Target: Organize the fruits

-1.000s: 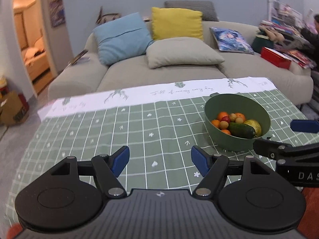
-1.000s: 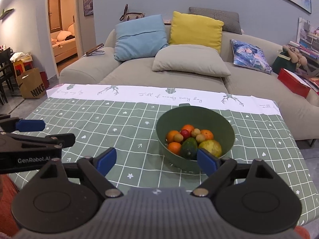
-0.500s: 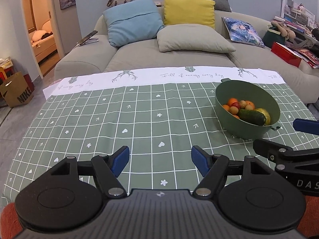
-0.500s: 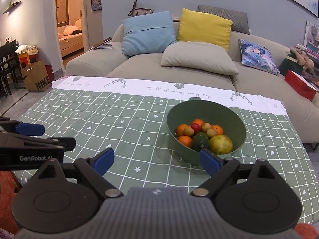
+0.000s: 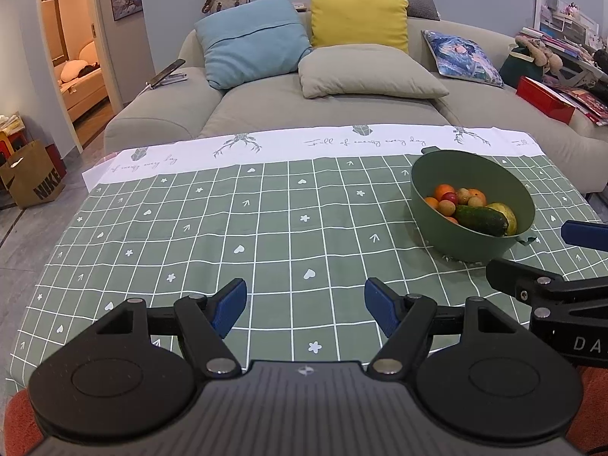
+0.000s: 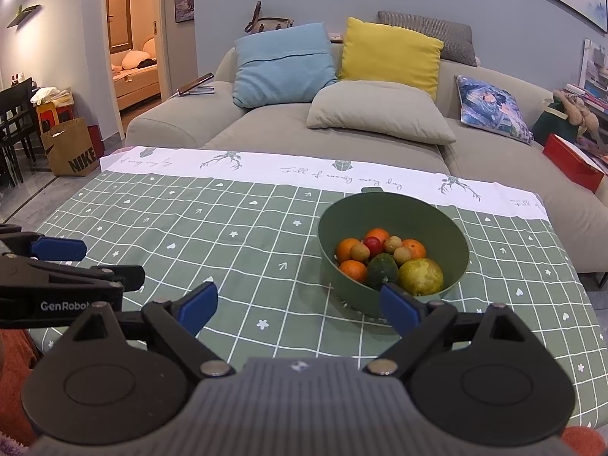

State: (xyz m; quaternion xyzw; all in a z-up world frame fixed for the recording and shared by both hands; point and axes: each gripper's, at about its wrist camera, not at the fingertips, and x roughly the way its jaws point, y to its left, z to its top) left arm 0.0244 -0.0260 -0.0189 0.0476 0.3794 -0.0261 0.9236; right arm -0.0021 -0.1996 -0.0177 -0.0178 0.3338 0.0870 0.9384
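the green bowl [image 6: 393,212] holding oranges [image 6: 347,249], a cucumber [image 5: 480,219] and a yellow-green fruit [image 6: 420,276] sits on the checked tablecloth [image 5: 266,228], at 1 o'clock from the right gripper [image 6: 298,304] and 2 o'clock from the left gripper [image 5: 306,306]; both spread wide, empty.

Left hand-held gripper [image 5: 305,306] & right hand-held gripper [image 6: 298,307] side by side, level, jaws spread wide, both holding nothing.
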